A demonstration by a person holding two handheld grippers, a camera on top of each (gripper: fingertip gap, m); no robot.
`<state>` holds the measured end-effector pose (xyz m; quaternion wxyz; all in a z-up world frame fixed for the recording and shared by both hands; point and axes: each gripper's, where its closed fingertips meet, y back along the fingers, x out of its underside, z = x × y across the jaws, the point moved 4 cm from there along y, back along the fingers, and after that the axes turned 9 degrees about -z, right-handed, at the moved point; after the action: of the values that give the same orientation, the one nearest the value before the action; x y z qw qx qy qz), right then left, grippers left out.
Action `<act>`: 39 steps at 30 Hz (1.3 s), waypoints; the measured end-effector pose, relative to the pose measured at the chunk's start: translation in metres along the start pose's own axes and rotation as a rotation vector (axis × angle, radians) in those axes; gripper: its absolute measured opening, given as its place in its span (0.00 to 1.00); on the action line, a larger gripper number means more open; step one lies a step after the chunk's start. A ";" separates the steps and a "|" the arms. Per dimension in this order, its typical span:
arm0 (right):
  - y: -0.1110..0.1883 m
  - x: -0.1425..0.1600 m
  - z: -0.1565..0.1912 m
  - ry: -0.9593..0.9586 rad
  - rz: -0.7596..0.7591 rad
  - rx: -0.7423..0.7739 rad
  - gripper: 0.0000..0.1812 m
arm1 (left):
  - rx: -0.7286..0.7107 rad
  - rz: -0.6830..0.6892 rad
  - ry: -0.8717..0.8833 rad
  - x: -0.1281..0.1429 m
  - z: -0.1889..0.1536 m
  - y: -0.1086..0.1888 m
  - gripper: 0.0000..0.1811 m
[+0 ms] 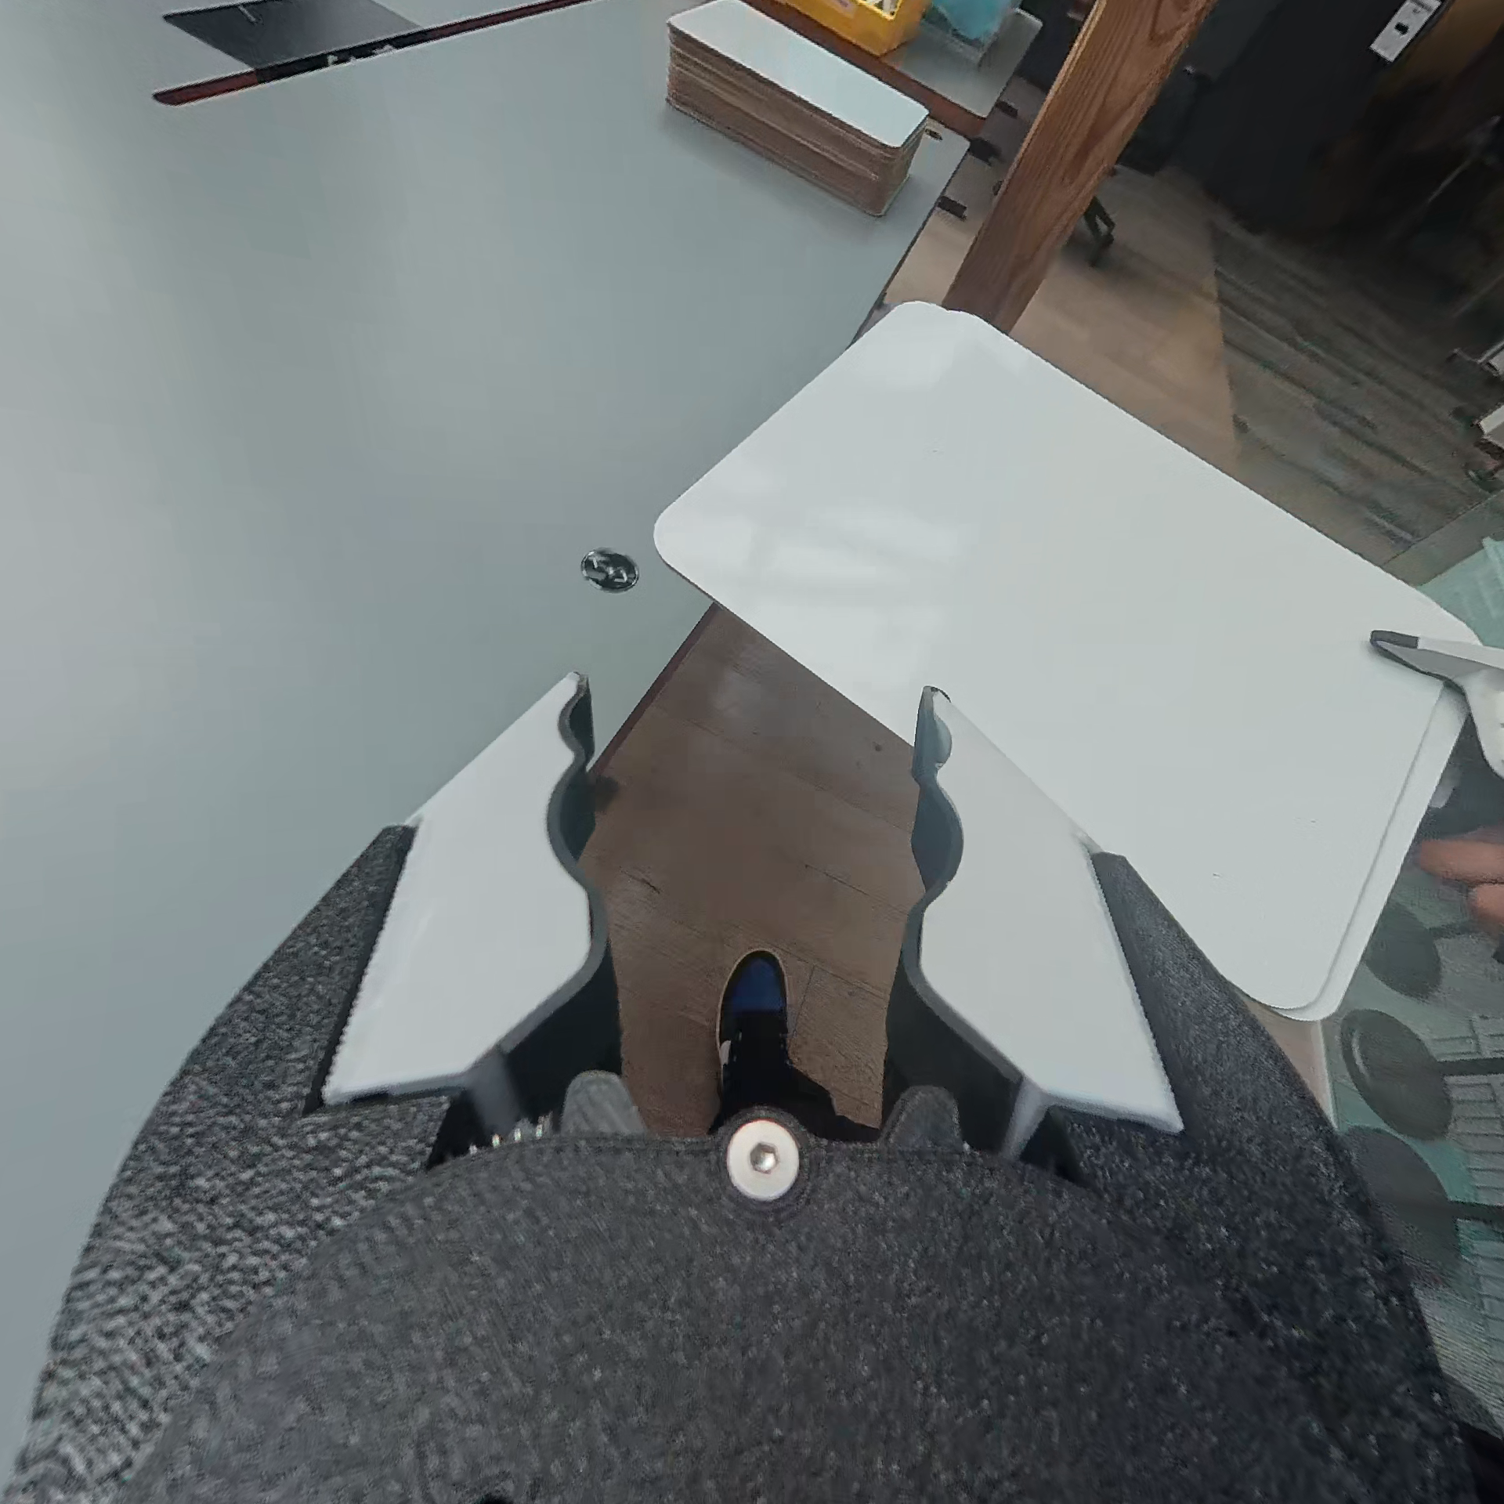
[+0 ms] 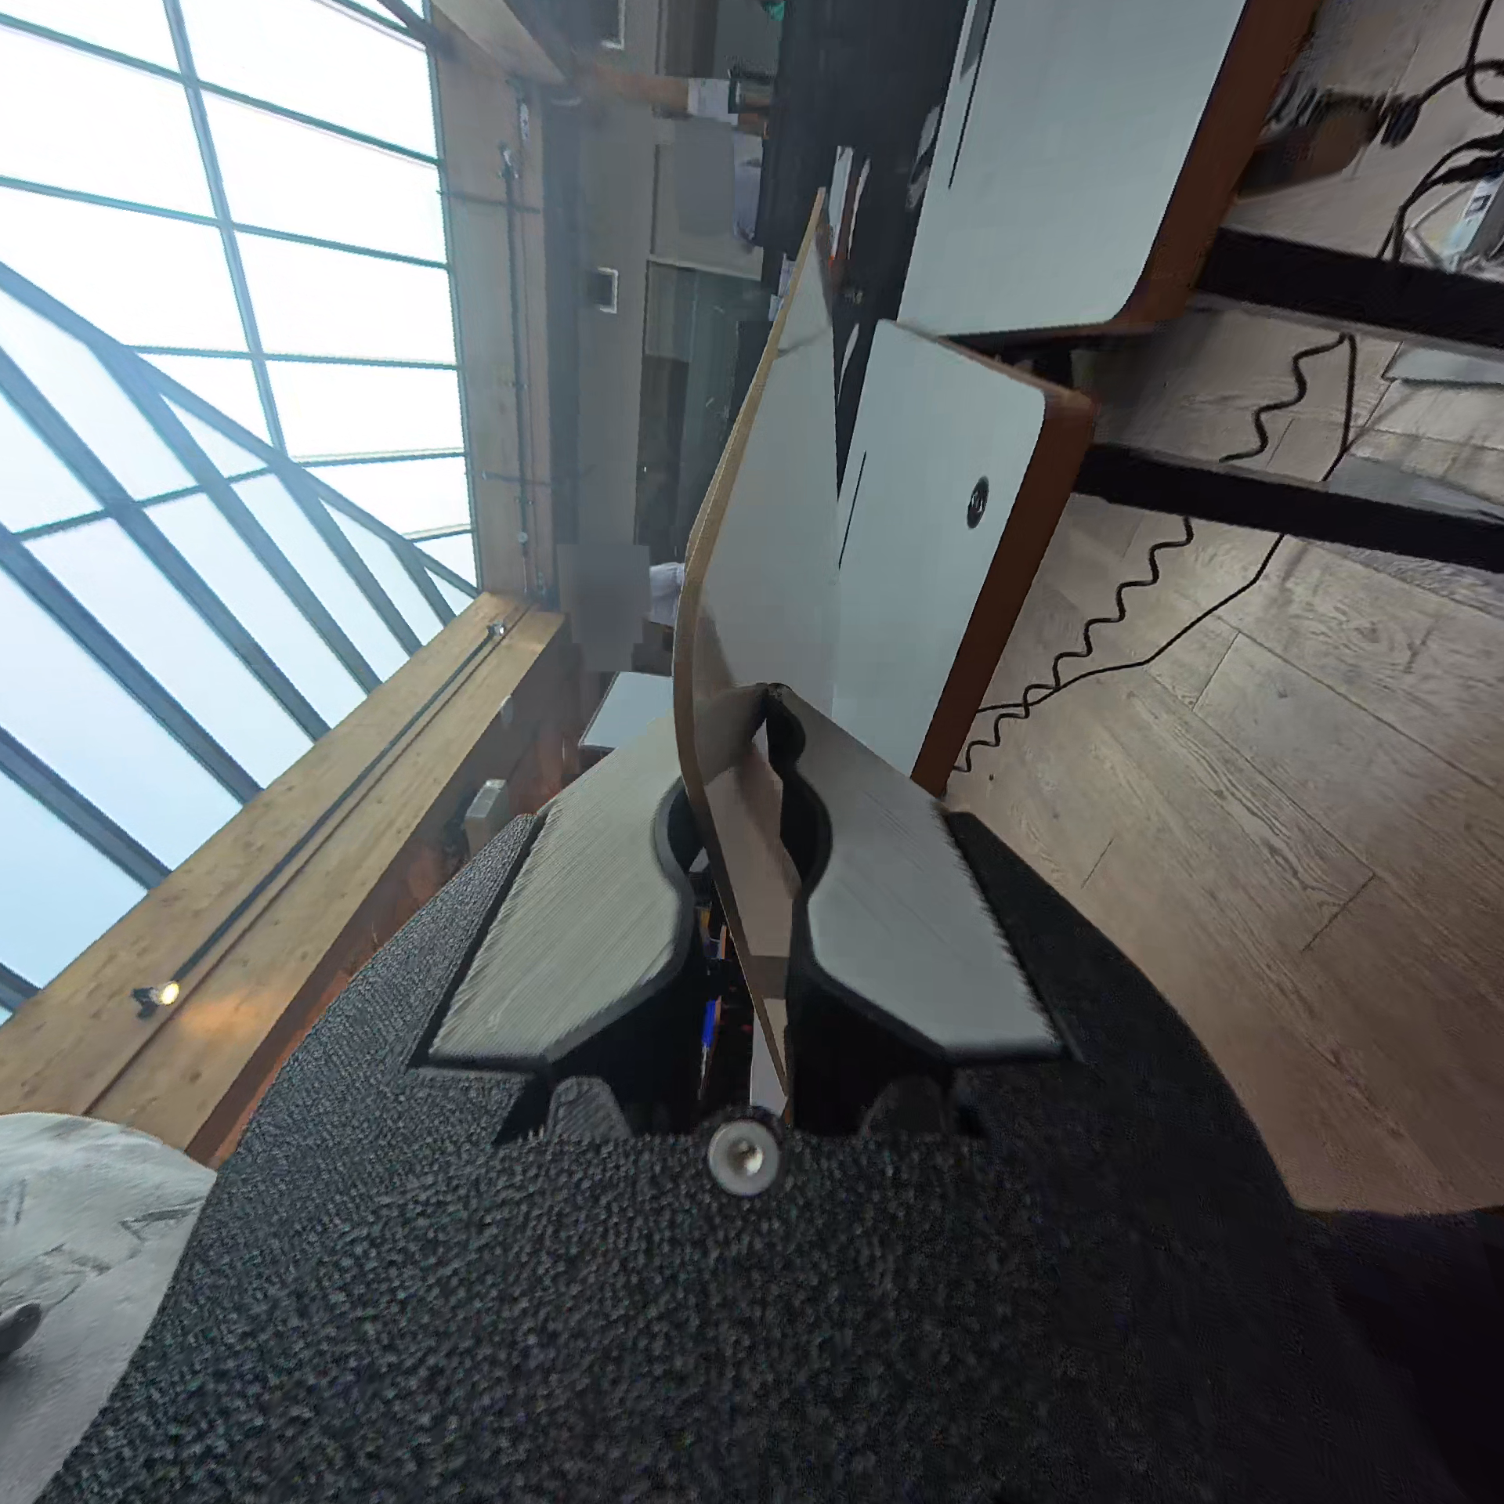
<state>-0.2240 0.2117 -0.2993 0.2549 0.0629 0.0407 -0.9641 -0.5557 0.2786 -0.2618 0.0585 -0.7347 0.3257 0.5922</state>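
Centrally, the right gripper (image 2: 769, 700) is clamped on the edge of a thin white board (image 2: 773, 521) with a brown back, held in the air beside the table (image 2: 936, 521). The left gripper (image 1: 753, 688) has its jaws apart and empty, hanging over the table's (image 1: 325, 366) corner, just beside the board (image 1: 1058, 635). Farther off on the table lies a stack of boards (image 1: 802, 98). Below is wood floor (image 1: 732, 814).

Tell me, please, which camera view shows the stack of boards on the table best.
The left wrist view: the stack of boards lies near the far edge of the table, with its white top and brown layered sides visible. In the right wrist view I cannot find it.
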 end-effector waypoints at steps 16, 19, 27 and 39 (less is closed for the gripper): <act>-0.071 -0.438 -0.006 0.035 -0.191 0.015 0.05 | 0.130 -0.067 -0.075 -0.141 -0.131 -0.459 0.45; -0.106 -0.509 -0.013 0.015 -0.193 -0.001 0.05 | 0.127 -0.061 -0.091 -0.165 -0.148 -0.515 0.45; -0.234 -0.691 -0.070 -0.038 -0.061 -0.045 0.05 | 0.002 -0.086 -0.081 -0.189 -0.176 -0.653 0.45; -0.453 -0.862 -0.139 -0.129 0.237 -0.022 0.05 | -0.390 -0.137 0.044 -0.213 -0.200 -0.808 0.44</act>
<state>0.3079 1.0390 -0.2932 0.3700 0.0023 0.0270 -0.9287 0.0348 0.9025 -0.2518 -0.0517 -0.7652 0.1555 0.6226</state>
